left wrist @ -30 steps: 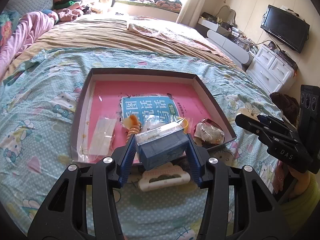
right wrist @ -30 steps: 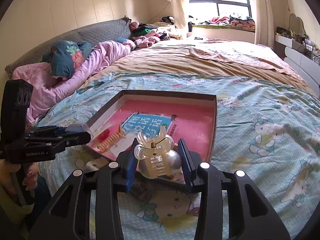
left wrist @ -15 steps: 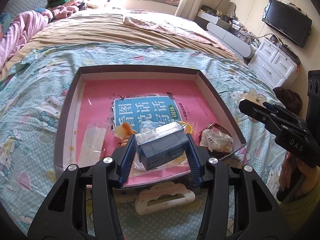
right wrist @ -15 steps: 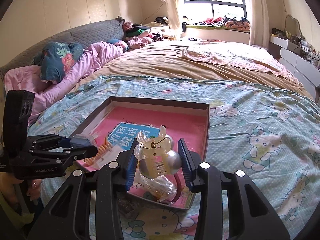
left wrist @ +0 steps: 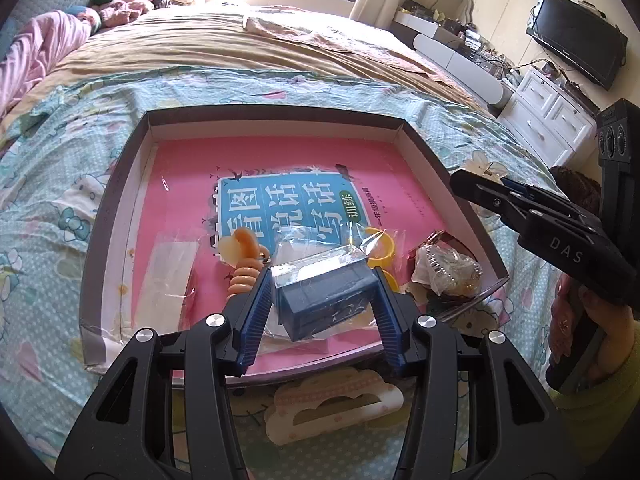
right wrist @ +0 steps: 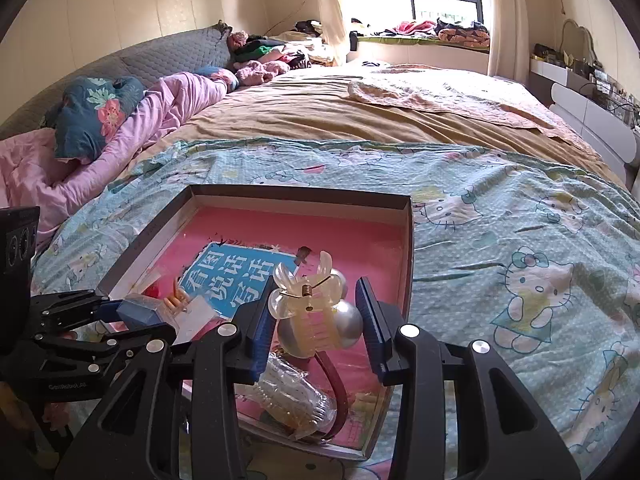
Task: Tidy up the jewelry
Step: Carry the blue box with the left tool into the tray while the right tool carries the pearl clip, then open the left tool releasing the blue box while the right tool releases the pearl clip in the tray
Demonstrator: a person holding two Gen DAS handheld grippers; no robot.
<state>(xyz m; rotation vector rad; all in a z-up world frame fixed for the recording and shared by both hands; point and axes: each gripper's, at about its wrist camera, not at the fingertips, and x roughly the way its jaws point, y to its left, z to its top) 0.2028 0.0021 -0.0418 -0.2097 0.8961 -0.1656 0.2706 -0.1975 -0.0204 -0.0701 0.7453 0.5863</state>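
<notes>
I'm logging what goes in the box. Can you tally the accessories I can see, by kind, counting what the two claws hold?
Blue box, in the left claw: 1
Pearl hair clip, in the right claw: 1
Orange spiral hair tie: 1
Yellow ring: 1
Dark red headband: 1
Clear wrapped bundle: 1
Cloud-shaped comb on the bedspread: 1
Total: 7

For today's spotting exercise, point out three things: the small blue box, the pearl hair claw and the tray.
small blue box (left wrist: 326,300), left wrist view, on its dark blue front face.
pearl hair claw (right wrist: 310,322), right wrist view, on its translucent cream teeth.
tray (left wrist: 276,114), left wrist view, on its far rim.
</notes>
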